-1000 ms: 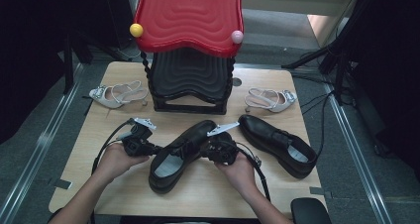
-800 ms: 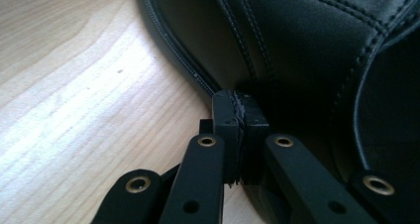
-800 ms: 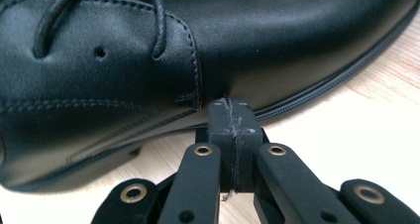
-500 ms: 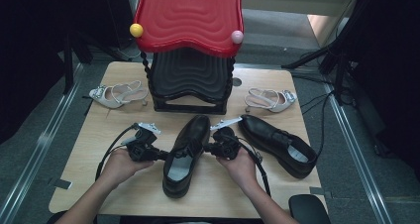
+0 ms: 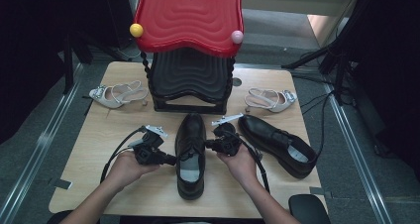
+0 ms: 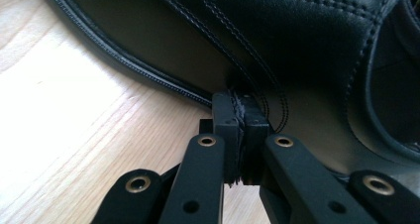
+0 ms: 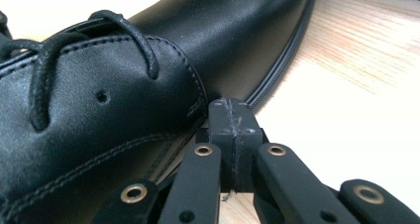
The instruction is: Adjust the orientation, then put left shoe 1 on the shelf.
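A dark room with a grey floor surrounds the wooden table [image 5: 124,130], whose far middle carries a black ribbed stand [image 5: 190,83] under a red wavy top [image 5: 190,16]. Bare wood lies open along the near edge and left side. A black lace-up shoe [image 5: 190,154] stands in the middle, toe toward the stand, its mate [image 5: 277,144] angled at the right, with a pale sandal at each far corner. The left gripper [image 5: 171,159] and right gripper [image 5: 208,145] press closed tips against the shoe's two sides, gripping nothing.
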The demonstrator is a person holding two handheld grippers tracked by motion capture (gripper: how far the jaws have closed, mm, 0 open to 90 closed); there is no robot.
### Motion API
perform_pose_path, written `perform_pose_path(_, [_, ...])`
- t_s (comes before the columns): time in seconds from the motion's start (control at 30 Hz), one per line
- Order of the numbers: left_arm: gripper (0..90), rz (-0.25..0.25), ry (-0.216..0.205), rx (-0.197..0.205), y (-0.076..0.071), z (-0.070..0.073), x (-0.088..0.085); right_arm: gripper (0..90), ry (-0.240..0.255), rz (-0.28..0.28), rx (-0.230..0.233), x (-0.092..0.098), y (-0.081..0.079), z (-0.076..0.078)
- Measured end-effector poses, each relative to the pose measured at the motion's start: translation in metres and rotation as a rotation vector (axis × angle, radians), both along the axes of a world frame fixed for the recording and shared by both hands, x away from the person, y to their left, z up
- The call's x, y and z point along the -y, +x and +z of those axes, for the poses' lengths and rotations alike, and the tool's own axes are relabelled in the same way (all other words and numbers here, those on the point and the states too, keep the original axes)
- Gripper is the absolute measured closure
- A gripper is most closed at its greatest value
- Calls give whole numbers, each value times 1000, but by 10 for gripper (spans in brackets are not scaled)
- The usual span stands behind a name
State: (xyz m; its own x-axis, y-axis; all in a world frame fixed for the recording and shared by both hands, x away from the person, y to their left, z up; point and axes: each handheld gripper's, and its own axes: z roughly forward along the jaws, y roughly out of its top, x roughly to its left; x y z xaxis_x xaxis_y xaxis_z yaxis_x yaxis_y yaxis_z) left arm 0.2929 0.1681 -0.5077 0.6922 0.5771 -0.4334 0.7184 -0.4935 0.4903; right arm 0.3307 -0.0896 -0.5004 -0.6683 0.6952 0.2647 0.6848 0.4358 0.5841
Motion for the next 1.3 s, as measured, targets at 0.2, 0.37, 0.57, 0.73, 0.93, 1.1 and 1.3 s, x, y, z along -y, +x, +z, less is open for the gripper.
perform_pose_path(0.2, [824,16,-20,-15,4,-2,-11,900,-8,0,9,-1,0,2])
perform_pose_path(0.37, [770,48,-30,10,6,12,-26,866,47,10,-10,9,-3,14])
perform_pose_path(0.57, [640,72,-46,47,7,31,-34,741,43,41,4,17,-16,32])
perform_pose_path(0.73, [586,89,-54,90,14,52,-40,767,38,75,-30,21,-21,36])
perform_pose_path(0.93, [633,84,-39,145,22,74,-44,716,31,77,-41,20,-26,36])
perform_pose_path(1.1, [647,90,-46,178,29,92,-45,686,49,80,-48,22,-27,37])
perform_pose_path(1.3, [728,81,-46,212,38,113,-43,601,71,67,-53,24,-31,42])
